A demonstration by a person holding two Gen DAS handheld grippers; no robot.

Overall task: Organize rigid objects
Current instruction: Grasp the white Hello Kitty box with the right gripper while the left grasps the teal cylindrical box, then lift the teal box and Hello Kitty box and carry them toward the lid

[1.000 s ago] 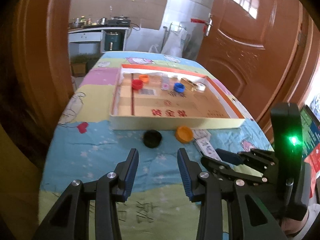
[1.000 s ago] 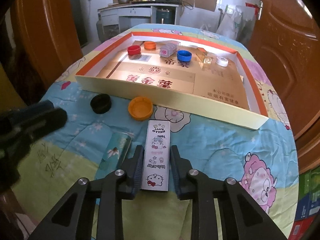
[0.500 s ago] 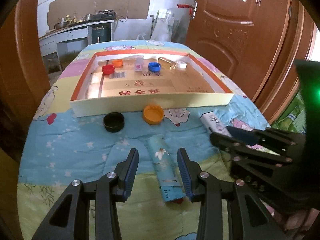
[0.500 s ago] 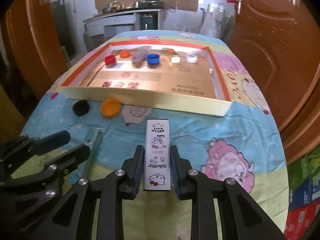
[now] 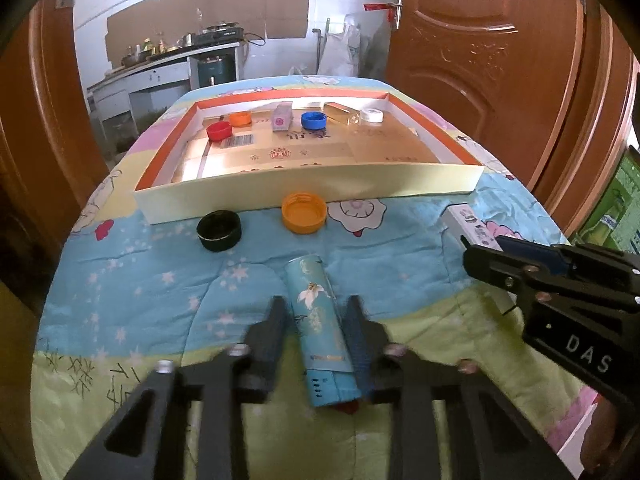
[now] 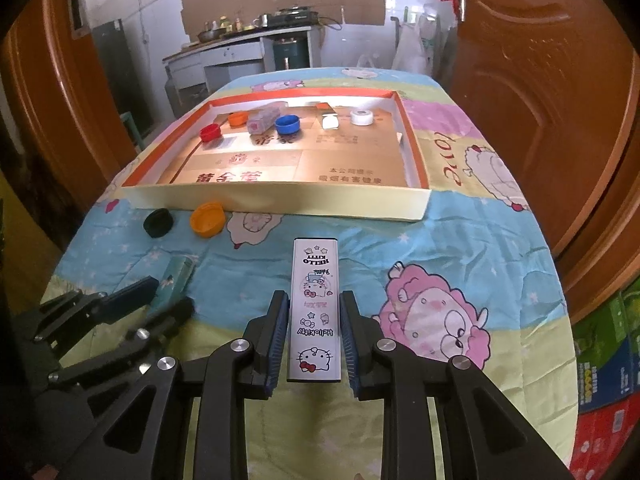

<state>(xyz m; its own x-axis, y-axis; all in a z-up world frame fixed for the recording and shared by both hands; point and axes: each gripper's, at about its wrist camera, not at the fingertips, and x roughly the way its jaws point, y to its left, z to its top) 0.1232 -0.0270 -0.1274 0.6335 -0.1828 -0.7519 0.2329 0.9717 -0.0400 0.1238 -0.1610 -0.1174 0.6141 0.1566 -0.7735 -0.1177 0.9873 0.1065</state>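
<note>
A flat cardboard tray [image 5: 304, 190] [image 6: 276, 196] lies on the quilted table and holds several caps and small boxes at its far end. My left gripper [image 5: 318, 308] is open, its fingers on either side of a blue flowered lighter [image 5: 320, 320] that lies on the quilt. My right gripper [image 6: 314, 308] is shut on a white Hello Kitty box [image 6: 315, 304], also seen in the left wrist view [image 5: 472, 226]. A black cap [image 5: 219, 230] [image 6: 159, 222] and an orange cap [image 5: 304, 212] [image 6: 207, 219] lie in front of the tray.
In the tray are a red cap [image 5: 219, 131], an orange cap [image 5: 240, 118], a pink box [image 5: 281, 117], a blue cap [image 5: 313, 120], a gold box [image 5: 340, 113] and a white cap [image 5: 372, 115]. Brown doors flank the table. Coloured cartons [image 6: 604, 364] stand at the right.
My left gripper has swung right and down over the blue lighter, which now sits between its fingers. My right gripper has drawn back and up with the Hello Kitty box.
</note>
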